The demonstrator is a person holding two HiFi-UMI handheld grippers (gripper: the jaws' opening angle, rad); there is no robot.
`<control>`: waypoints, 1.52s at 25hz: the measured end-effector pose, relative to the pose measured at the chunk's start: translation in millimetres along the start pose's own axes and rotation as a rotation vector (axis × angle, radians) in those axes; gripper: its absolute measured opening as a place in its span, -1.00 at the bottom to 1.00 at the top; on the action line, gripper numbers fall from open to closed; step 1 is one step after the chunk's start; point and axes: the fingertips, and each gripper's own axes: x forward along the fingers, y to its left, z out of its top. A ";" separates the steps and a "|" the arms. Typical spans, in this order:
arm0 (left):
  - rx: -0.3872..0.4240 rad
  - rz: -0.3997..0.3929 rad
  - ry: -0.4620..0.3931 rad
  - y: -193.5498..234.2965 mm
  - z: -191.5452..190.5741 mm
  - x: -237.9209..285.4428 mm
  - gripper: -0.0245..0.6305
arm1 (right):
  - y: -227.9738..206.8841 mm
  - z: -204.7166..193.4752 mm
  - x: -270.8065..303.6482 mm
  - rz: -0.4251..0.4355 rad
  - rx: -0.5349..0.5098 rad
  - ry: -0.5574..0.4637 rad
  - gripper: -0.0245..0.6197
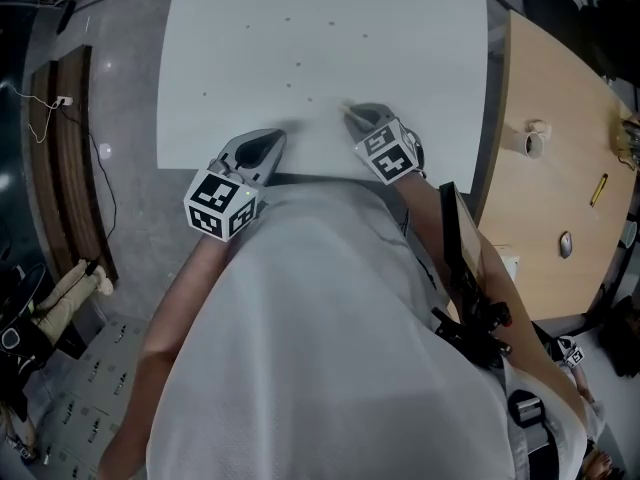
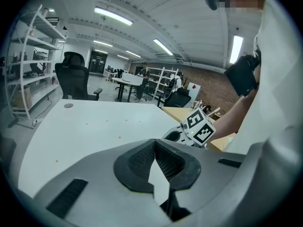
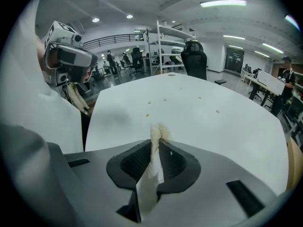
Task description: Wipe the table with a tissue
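Right gripper view: the right gripper [image 3: 156, 148] is pinching a crumpled tissue [image 3: 150, 174] between closed jaws at lower centre, above the white table [image 3: 203, 112]. Left gripper view: the left gripper [image 2: 155, 148] is holding nothing, its jaws meeting at the tips.

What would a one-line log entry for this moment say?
left gripper: shut, empty | right gripper: shut on tissue | table: white, small brown specks ahead of tissue
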 end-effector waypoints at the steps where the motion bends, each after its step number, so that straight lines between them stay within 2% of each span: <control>1: 0.000 0.001 0.000 -0.9 0.5 -0.4 -0.91 | 6.6 0.8 0.0 0.016 -0.006 -0.002 -0.74; 6: 0.006 0.000 0.003 -1.3 2.7 -1.7 -0.91 | 35.3 4.7 2.2 0.100 -0.062 0.000 -0.74; 9: 0.009 0.002 0.005 -1.4 3.4 0.1 -0.91 | 45.7 1.8 0.9 0.195 -0.106 -0.005 -0.74; 11: 0.011 0.006 0.001 -1.1 5.7 0.0 -0.91 | 43.0 8.0 -5.1 0.229 -0.068 -0.060 -0.74; 15: 0.000 0.017 -0.009 3.9 8.0 -5.8 -0.91 | 5.2 26.1 -14.8 0.131 0.078 -0.166 -0.74; 19: -0.018 0.018 -0.013 10.2 2.2 -8.4 -0.91 | -31.6 16.3 -14.7 -0.013 0.136 -0.122 -0.74; 22: -0.029 0.013 -0.025 14.9 3.1 -9.6 -0.91 | -39.3 6.2 -10.7 -0.085 0.127 -0.070 -0.74; 24: -0.025 0.002 -0.026 17.1 3.4 -12.0 -0.91 | -28.4 7.8 -7.4 -0.083 0.098 -0.056 -0.74; 29: -0.025 -0.012 -0.018 32.6 -1.5 -22.5 -0.91 | 37.5 13.5 6.4 0.034 -0.027 -0.031 -0.74; 32: -0.019 -0.028 -0.013 40.5 -3.3 -27.2 -0.91 | 68.3 14.5 11.3 0.098 -0.057 -0.021 -0.74; 35: -0.014 -0.043 -0.017 47.2 -3.0 -31.8 -0.91 | 74.4 21.3 8.6 0.114 -0.012 -0.054 -0.74; 38: -0.014 -0.055 -0.030 55.3 -1.8 -37.5 -0.91 | 45.6 35.0 1.7 0.016 0.119 -0.146 -0.74</control>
